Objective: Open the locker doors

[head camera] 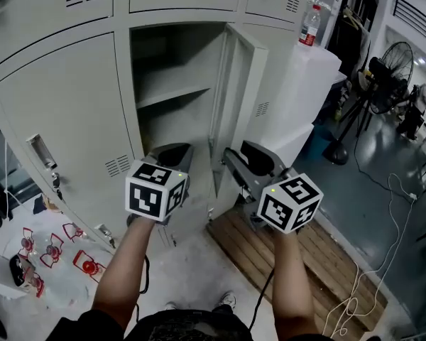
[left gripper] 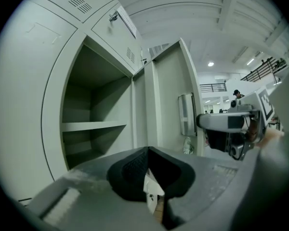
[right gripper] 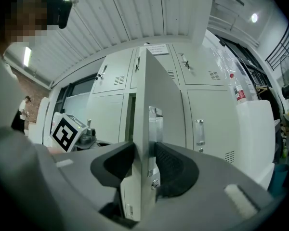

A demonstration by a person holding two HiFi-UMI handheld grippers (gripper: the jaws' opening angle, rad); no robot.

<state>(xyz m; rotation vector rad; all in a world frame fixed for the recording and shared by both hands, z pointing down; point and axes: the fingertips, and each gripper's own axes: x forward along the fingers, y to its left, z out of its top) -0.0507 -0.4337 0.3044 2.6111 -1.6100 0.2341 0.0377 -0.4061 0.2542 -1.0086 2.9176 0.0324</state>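
Observation:
The grey locker bank (head camera: 64, 112) has its middle lower compartment (head camera: 174, 84) open, with a bare shelf (left gripper: 94, 125) inside. Its door (head camera: 234, 98) is swung out to the right. My right gripper (head camera: 238, 153) is shut on that door's free edge, and the door (right gripper: 159, 100) passes between the pads of the right gripper (right gripper: 145, 150), beside the handle plate (right gripper: 155, 124). My left gripper (head camera: 172, 151) hovers in front of the open compartment, left of the door. The pads of the left gripper (left gripper: 147, 150) meet with nothing held. The neighbouring doors stay closed.
A white cabinet (head camera: 305, 84) with a plastic bottle (head camera: 309, 25) on top stands right of the lockers. A wooden pallet (head camera: 270, 254) lies under the door. Red-framed items (head camera: 57, 251) sit on the floor at left. A fan (head camera: 390, 69), cables (head camera: 383, 261) and a person (head camera: 419, 105) are at right.

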